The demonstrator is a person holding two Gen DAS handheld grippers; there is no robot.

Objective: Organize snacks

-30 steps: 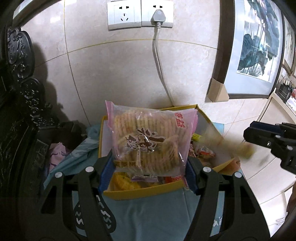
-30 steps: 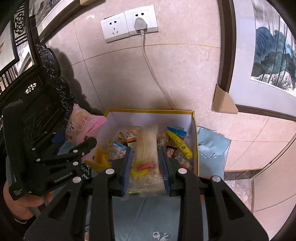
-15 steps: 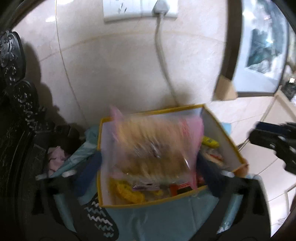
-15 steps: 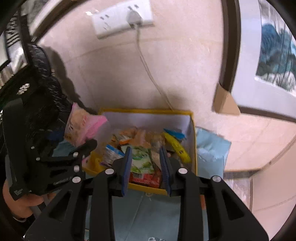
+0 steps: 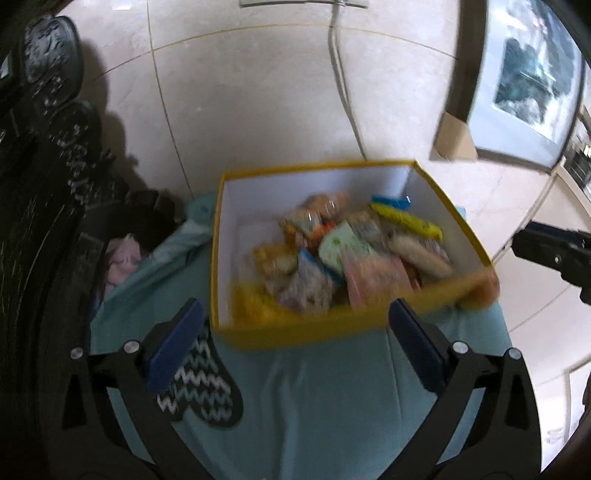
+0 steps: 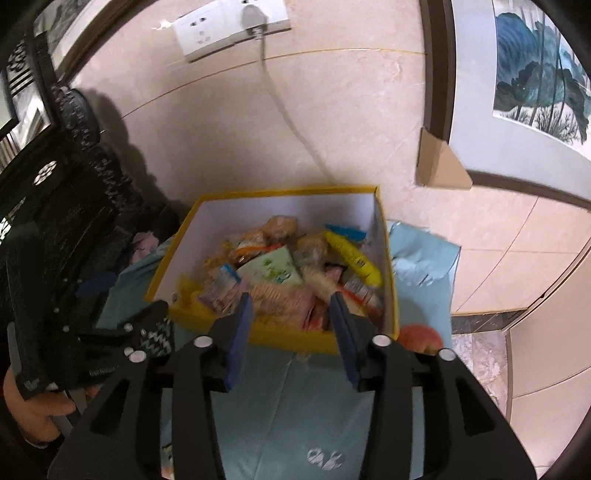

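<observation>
Nearest in the left wrist view, the left gripper (image 5: 295,347) has its two blue-padded fingers spread wide apart with nothing between them, hanging over a light teal cloth (image 5: 325,413) that covers the counter. A black patch with white zigzag stripes (image 5: 201,387) lies on the cloth just beside the left finger.

In the right wrist view, the right gripper (image 6: 291,336) also stands open and empty, its fingers framing the near wall of the box.

Just beyond both grippers sits a yellow box (image 5: 295,332) with white inner walls, open at the top, resting on the cloth. Inside it lies a loose pile of snacks (image 5: 347,258): a pink-edged bag of round crackers (image 6: 284,299) near the front wall, a pale green packet (image 6: 273,269) in the middle, and a long yellow packet (image 6: 354,258) toward the right wall. The pile is somewhat blurred.

A round peach-coloured fruit (image 6: 421,338) lies on the cloth touching the box's near right corner.

To the left stands dark carved wooden furniture (image 6: 74,177). Behind the box rises a beige tiled wall (image 6: 332,110) with a white socket (image 6: 229,26), a grey cord (image 6: 284,110) hanging from it, and a framed painting (image 6: 535,81) at right.
</observation>
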